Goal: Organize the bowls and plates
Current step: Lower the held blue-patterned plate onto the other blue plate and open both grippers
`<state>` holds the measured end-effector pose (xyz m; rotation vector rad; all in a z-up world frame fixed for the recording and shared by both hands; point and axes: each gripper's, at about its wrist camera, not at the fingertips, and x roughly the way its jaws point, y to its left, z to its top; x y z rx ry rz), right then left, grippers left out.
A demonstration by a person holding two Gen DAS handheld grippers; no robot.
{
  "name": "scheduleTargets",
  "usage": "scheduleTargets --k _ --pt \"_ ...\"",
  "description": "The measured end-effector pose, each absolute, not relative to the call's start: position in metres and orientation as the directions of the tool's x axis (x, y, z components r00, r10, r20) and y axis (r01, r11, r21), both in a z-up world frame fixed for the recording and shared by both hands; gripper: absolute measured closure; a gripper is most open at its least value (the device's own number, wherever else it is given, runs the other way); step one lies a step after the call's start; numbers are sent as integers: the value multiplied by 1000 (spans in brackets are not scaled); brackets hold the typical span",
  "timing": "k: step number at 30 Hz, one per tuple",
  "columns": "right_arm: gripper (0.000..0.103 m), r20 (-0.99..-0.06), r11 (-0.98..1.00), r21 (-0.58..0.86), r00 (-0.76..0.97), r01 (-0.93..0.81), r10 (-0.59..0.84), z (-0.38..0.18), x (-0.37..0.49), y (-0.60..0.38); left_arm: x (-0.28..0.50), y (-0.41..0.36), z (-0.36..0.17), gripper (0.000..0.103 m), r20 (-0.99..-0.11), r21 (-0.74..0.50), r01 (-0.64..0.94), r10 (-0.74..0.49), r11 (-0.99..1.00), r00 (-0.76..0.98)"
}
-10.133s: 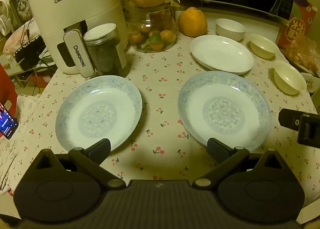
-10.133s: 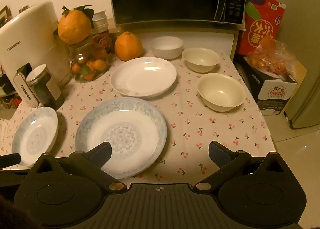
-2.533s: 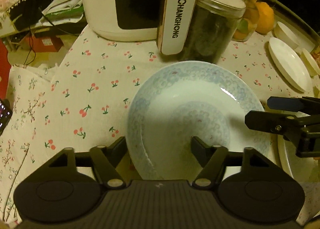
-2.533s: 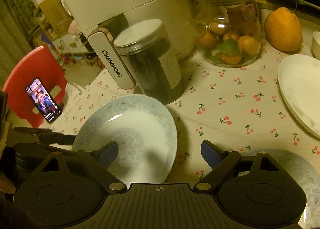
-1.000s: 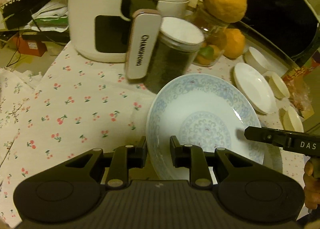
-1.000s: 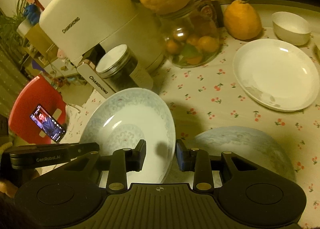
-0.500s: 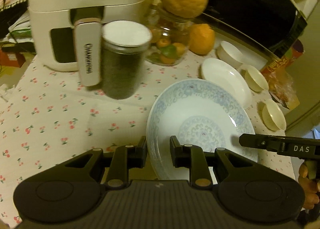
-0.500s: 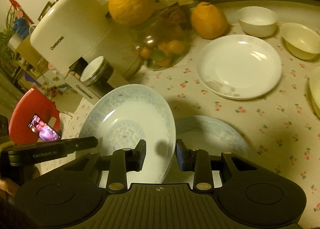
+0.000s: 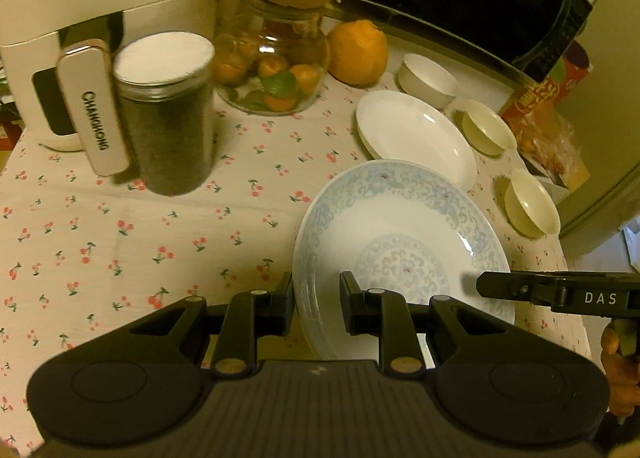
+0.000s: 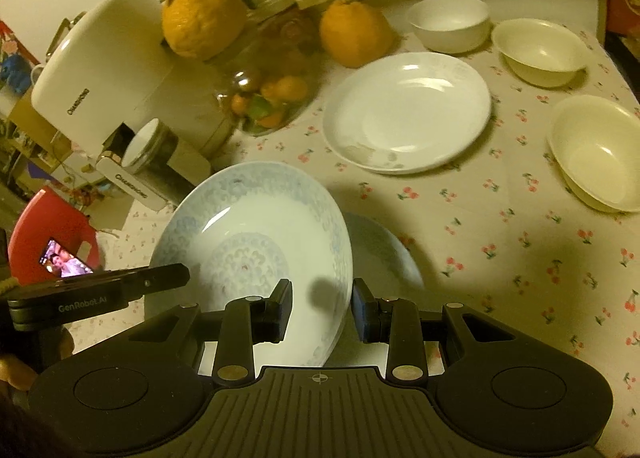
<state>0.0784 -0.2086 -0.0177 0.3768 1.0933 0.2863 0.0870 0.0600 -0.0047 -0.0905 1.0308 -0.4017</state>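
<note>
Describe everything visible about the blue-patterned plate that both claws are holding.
The blue-patterned plate is a round, shallow, glossy white dish, seemingly ceramic, with a pale blue scroll band round the rim and a blue medallion at its centre. It is empty, lifted off the cherry-print tablecloth and tilted. The left claw pinches its near left rim and the right claw its right rim, one finger inside and one outside each. It hangs partly over a second patterned plate lying on the cloth.
</note>
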Motion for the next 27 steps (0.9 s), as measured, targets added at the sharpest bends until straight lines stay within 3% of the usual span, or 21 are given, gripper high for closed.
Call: scheduleTargets --k 27 --pt "72 -871 952 304 399 -23 287 -29 70 -211 83 24 -34 82 -880 -145 349 -282 926 383"
